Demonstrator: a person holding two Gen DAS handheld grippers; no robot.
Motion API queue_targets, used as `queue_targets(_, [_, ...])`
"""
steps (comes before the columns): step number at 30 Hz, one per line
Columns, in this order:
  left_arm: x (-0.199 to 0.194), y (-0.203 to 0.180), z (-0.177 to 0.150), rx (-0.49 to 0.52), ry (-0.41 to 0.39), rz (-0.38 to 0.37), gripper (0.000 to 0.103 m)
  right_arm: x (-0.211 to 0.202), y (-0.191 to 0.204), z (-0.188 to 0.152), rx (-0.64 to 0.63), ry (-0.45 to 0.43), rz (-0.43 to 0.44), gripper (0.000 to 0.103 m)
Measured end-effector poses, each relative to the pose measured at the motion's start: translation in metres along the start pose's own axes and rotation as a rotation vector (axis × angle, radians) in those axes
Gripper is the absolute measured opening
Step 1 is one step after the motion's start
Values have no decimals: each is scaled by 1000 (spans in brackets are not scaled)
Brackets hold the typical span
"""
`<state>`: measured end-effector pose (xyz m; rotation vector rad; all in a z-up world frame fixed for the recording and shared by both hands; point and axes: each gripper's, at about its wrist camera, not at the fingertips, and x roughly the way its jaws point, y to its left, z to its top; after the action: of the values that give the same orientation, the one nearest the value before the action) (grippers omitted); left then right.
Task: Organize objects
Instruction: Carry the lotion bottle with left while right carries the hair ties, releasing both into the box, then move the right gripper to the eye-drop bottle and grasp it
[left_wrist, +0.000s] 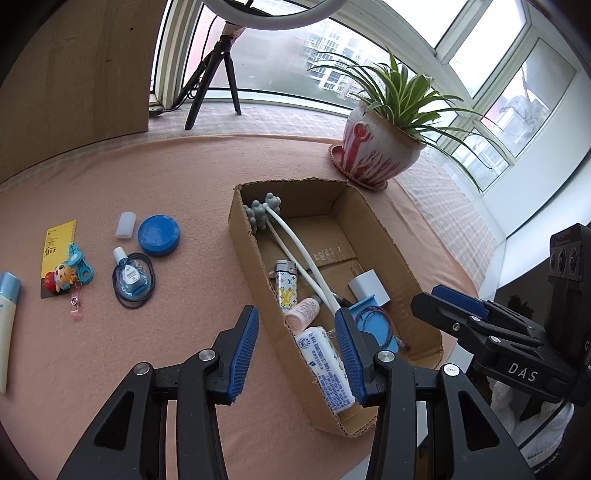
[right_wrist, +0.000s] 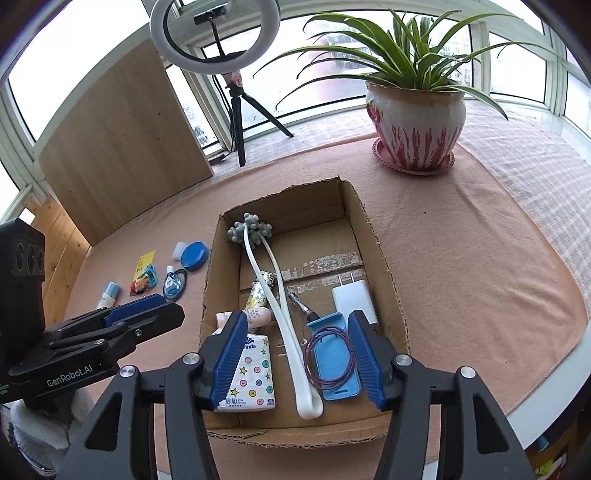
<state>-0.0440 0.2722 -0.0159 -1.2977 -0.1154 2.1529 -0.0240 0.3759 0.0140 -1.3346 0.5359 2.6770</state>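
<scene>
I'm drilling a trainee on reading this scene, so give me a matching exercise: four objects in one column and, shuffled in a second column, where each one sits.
Things:
1. tissue pack
2. blue round lid
3. white charger
4. potted plant

Places:
A. on the pink cloth, left of the cardboard box
B. in the box, at its near left corner
C. on a saucer beyond the box
D. in the box, by its right wall

Pairs: 1-B, 2-A, 3-D, 4-C
</scene>
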Motion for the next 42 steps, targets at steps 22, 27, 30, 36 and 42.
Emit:
queue_targets(22, [-64, 129, -53, -214, -22, 174, 46, 72, 140, 41, -232, 106, 178, 53])
queue_targets(27, [-78, 151, -64, -252, -29, 199, 46, 120, 162, 52, -183, 224, 245, 34])
queue_targets(30, [-86, 165, -69, -275, -34, 215, 46, 149, 169, 57, -150, 285, 258, 34])
queue_targets(36, [-101, 189, -76, -319, -49, 243, 46, 199, 175, 68, -79, 369, 255, 22])
queue_targets(42, [-108, 204, -82, -348, -55, 254, 46, 226, 177, 68, -47, 405, 229, 18])
